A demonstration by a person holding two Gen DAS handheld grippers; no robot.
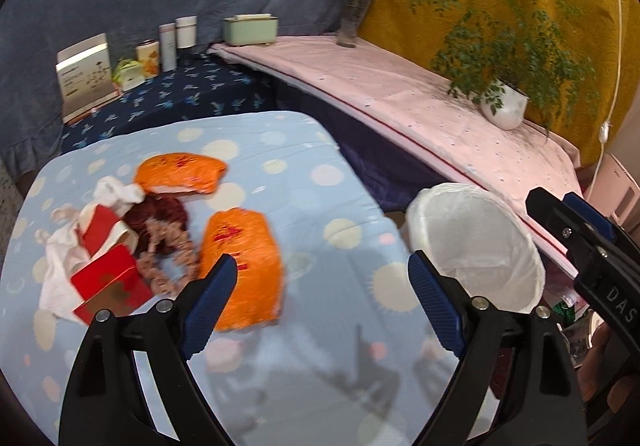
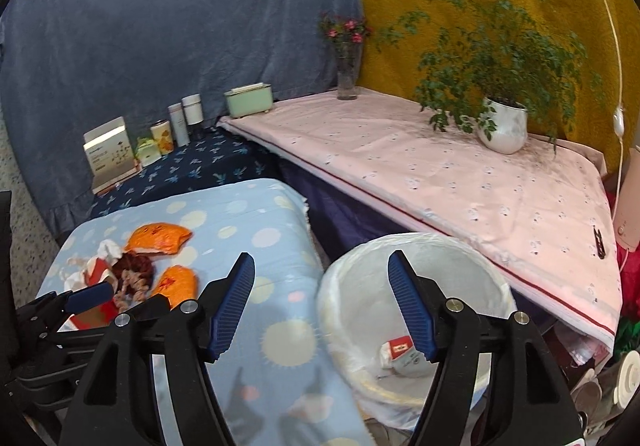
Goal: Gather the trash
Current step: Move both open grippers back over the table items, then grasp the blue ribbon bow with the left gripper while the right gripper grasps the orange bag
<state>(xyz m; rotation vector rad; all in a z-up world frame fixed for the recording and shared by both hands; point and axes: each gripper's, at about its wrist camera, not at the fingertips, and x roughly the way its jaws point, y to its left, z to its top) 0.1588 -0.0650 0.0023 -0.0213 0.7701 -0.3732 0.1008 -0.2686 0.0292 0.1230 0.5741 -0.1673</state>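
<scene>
Trash lies on the light blue dotted table (image 1: 320, 174): two orange wrappers (image 1: 244, 266) (image 1: 180, 173), a red carton (image 1: 110, 282), white tissue (image 1: 60, 266), a dark red scrunchie (image 1: 160, 212) and a pink scrunchie (image 1: 168, 262). My left gripper (image 1: 320, 306) is open and empty, its left finger just in front of the near orange wrapper. The white-lined bin (image 2: 400, 326) stands right of the table and holds a red-and-white packet (image 2: 398, 354). My right gripper (image 2: 320, 310) is open and empty over the bin's rim. The pile shows in the right wrist view (image 2: 132, 274).
A pink-covered table (image 2: 460, 186) carries a potted plant (image 2: 504, 126) and a flower vase (image 2: 347, 82). A dark blue shelf (image 1: 180, 94) holds boxes, cans and a green container (image 1: 251, 29). Clutter sits on the floor at the right (image 2: 600, 386).
</scene>
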